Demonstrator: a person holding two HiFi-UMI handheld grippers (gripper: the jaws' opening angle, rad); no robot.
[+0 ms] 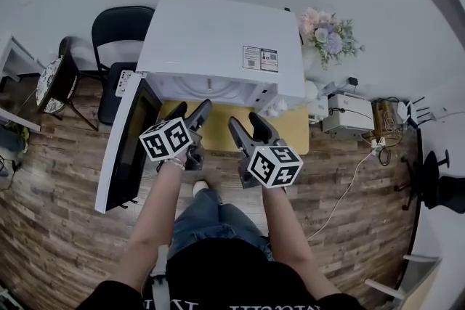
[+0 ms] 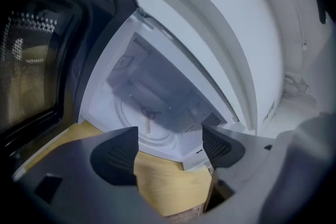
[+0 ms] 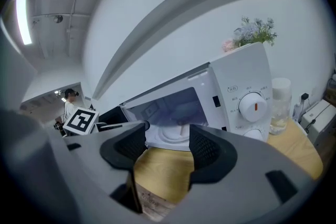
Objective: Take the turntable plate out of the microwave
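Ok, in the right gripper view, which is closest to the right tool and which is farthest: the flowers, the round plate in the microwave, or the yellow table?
1. The yellow table, right under the right tool.
2. The turntable plate, just ahead, inside the open microwave.
3. The flowers, far back, up right behind the microwave.

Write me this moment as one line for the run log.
door open | plate in microwave, untouched | left gripper open, empty, facing the opening | right gripper open, empty, facing the opening
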